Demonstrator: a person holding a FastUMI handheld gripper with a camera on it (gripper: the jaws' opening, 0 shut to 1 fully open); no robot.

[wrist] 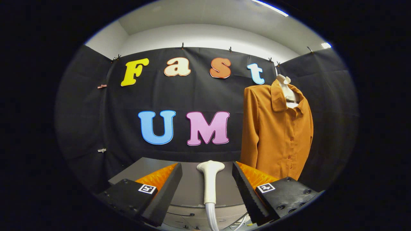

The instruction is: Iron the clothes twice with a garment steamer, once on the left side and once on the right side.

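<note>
Two fingers of the gripper (207, 183) are standing wide apart, pressing on nothing, with the garment steamer (210, 179) lying between them and touching neither. The steamer's white head is pointing away toward the booth wall while its handle is running back toward the camera, and its hose (212, 218) is trailing off below. Resting lengthwise like this on the grey table (189, 189), the handle is presenting itself squarely to the open jaws, which judging by the alignment are being brought in to close on it; the grasp is not yet made.

Off beyond the right finger, the orange shirt (277, 134) is hanging upright on a pale hanger (286, 89) against the black cloth, buttons facing out, so both its left and right front panels are lying exposed for a downward pass. No steaming appears to be under way, since the steamer is sitting on the table well apart from the fabric.

Nothing is standing between the steamer and the shirt. The hose is the likeliest nuisance: it may be dragging or snagging at the table's near edge once the head is lifted. Small clips (102, 86) are pinning the cloth at the far left, clear of any path.
</note>
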